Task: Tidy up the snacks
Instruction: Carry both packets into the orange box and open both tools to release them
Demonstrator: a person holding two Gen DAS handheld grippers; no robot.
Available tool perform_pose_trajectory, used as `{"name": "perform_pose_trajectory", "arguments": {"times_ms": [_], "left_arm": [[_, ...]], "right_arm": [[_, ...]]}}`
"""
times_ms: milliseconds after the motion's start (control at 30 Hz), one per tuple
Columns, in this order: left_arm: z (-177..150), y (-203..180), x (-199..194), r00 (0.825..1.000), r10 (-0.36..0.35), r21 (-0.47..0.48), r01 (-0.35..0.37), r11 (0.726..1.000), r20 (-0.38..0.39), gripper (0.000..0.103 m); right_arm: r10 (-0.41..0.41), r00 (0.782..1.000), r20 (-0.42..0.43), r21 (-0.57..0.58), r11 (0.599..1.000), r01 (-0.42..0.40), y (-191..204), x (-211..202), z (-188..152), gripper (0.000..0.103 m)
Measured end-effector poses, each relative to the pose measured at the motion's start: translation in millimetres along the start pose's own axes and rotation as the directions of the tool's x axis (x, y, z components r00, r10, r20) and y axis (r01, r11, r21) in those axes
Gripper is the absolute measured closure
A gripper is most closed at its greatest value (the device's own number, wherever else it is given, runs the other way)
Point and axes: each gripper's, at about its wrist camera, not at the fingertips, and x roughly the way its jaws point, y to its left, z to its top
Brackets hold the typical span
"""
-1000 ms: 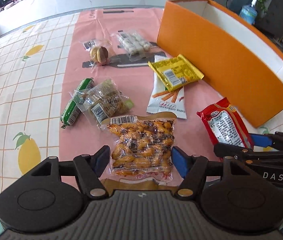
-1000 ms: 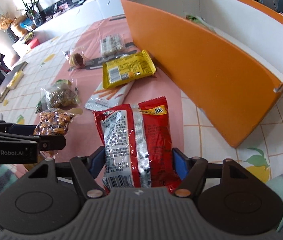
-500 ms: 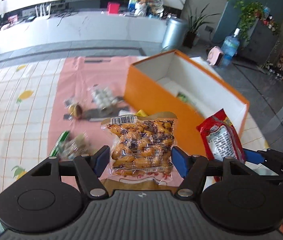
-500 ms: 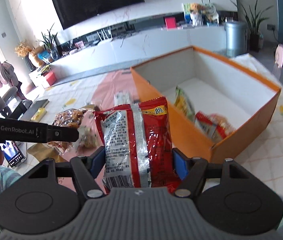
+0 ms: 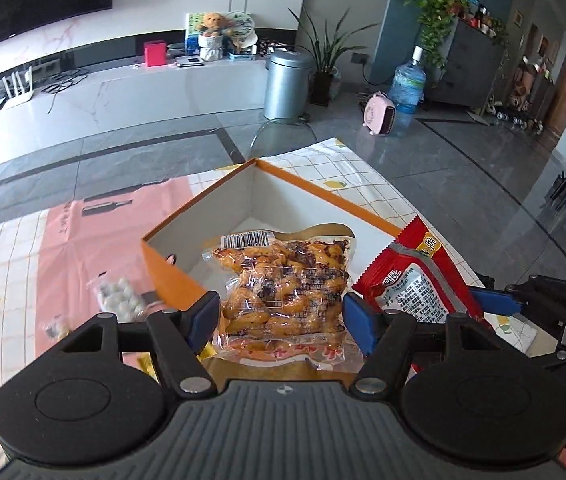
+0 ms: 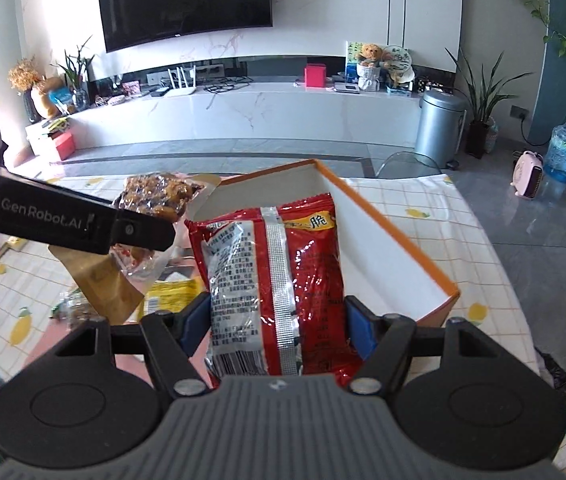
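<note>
The left gripper (image 5: 281,320) pinches a clear pack of glazed nuts (image 5: 283,292) between its jaws, held up over the orange box (image 5: 175,280). Beside it, the right gripper (image 6: 273,326) clamps a red snack packet (image 6: 279,280) above the same box, which sits on the surface (image 6: 423,216) beyond.

Bright daylight fills the room, bouncing off a glossy grey tiled floor (image 5: 463,168). A big dark television (image 6: 185,2) hangs on the white marble wall (image 6: 323,8) above a long white low cabinet (image 6: 243,114). A silver bin (image 6: 439,128) stands beside a potted plant (image 6: 483,92), with a blue water bottle (image 6: 563,152) and a pink heater (image 6: 527,174) just right of those.
</note>
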Motion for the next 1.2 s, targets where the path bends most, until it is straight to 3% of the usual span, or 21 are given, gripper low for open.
{"name": "perform_pose_trajectory", "arguments": {"times_ms": [400,500,767,1033,1200], "left_arm": [[43,-18,79,0.994,0.077,0.179,-0.063,0.982,-0.074,0.026],[43,-19,104,0.987,0.116,0.23,-0.087,0.969,-0.115,0.026],[37,-15,154,0.961,0.139,0.302,-0.062,0.951,-0.241,0.026],[32,-14,179,0.939,0.182,0.347,-0.073,0.935,-0.293,0.025],[28,-14,188,0.927,0.194,0.356,-0.071,0.932,-0.322,0.025]], "right_arm": [[-0.108,0.984,-0.145,-0.081,0.992,0.096,-42,88,31,0.035],[-0.123,0.976,-0.18,-0.098,0.989,0.107,-47,107,32,0.035],[-0.111,0.953,-0.281,-0.127,0.989,0.078,-50,152,30,0.035],[-0.111,0.914,-0.39,-0.145,0.988,0.058,-54,188,19,0.035],[-0.118,0.902,-0.415,-0.147,0.987,0.062,-58,196,16,0.035]]}}
